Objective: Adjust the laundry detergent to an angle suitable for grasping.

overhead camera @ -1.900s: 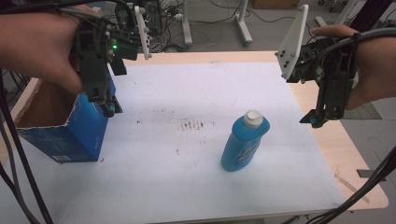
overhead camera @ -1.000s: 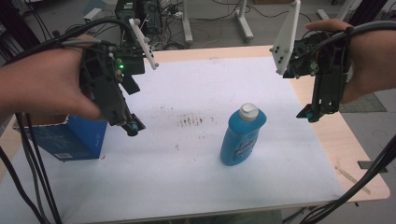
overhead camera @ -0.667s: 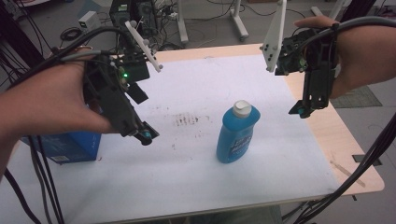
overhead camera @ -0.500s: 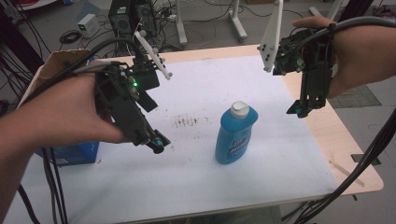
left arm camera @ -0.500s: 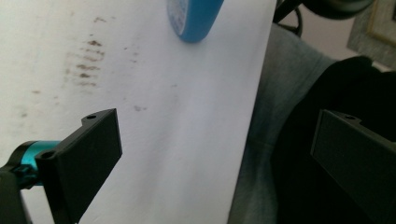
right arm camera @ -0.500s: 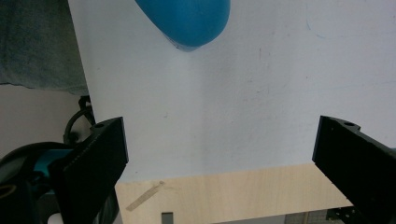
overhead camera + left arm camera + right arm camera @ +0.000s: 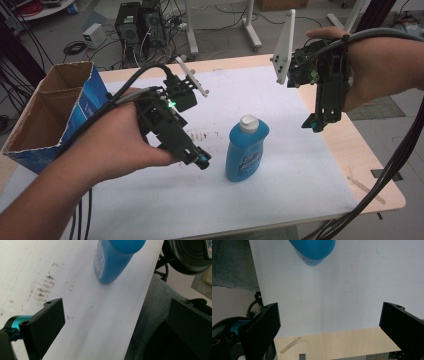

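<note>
White sheeting covers most of the counter, with bare wood showing along its right and far edges, and some brown smudges sit mid-sheet.

Big change from a couple of seconds back: the left gripper was up by the blue cardboard box at the left edge, and it has since swung across and down, so now it's low over the sheet, just left of the blue bottle but not touching it. The camera's framing has shifted a bit too. The bottle is standing upright about mid-counter, white cap on top, same as before.

Left hand is wrapped around its gripper with the forearm coming in from the bottom left, tool angled down and to the right. Its fingers are spread wide with nothing between them.

Right gripper hangs higher, over the right side of the counter and well apart from the bottle, pointing down, with the right hand gripping it from the right. Fingers wide open and empty there too.

The left gripper view catches the bottle's label side, plus a person's trouser leg past the counter edge. The right gripper view has a strip of tape on the bare wood. Further back, the high view shows computer towers and stand legs on the floor.
</note>
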A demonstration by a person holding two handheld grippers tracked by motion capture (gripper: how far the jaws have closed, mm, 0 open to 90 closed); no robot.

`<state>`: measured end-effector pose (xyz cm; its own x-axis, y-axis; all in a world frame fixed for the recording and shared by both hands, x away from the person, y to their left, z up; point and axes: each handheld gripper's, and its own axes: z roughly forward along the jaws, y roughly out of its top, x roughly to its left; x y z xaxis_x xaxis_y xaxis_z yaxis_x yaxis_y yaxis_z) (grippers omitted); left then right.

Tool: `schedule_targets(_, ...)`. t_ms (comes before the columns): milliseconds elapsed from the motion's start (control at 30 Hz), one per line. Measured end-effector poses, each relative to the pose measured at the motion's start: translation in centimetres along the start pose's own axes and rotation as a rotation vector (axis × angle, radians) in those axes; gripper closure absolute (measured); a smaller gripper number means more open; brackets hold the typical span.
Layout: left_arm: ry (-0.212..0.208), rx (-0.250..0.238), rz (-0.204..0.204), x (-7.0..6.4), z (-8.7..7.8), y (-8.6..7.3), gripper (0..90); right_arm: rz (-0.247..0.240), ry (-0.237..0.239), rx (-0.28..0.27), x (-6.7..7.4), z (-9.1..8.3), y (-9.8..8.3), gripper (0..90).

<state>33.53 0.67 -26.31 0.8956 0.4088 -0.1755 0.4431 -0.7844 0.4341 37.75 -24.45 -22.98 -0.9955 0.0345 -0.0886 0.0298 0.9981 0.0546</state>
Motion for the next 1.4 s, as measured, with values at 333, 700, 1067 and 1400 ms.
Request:
schedule_targets(333,0.033,-0.022,0.03,-0.8,2.6,1.9,1.7,0.007,0.004,0.0,-0.3,0.3,-0.2,2.4)
schedule_targets(700,0.065,-0.079,0.043,-1.0,4.8,3.3,1.8,0.012,0.012,0.008,-0.4,0.5,-0.2,2.4)
schedule_targets(1067,0.103,-0.113,0.057,-1.5,7.2,4.4,1.8,0.011,0.013,0.005,-0.6,0.6,-0.3,2.4)
schedule_targets(1400,0.1,-0.151,0.039,-1.3,8.6,5.0,2.2,0.02,0.011,0.01,-0.6,0.5,-0.4,2.4)
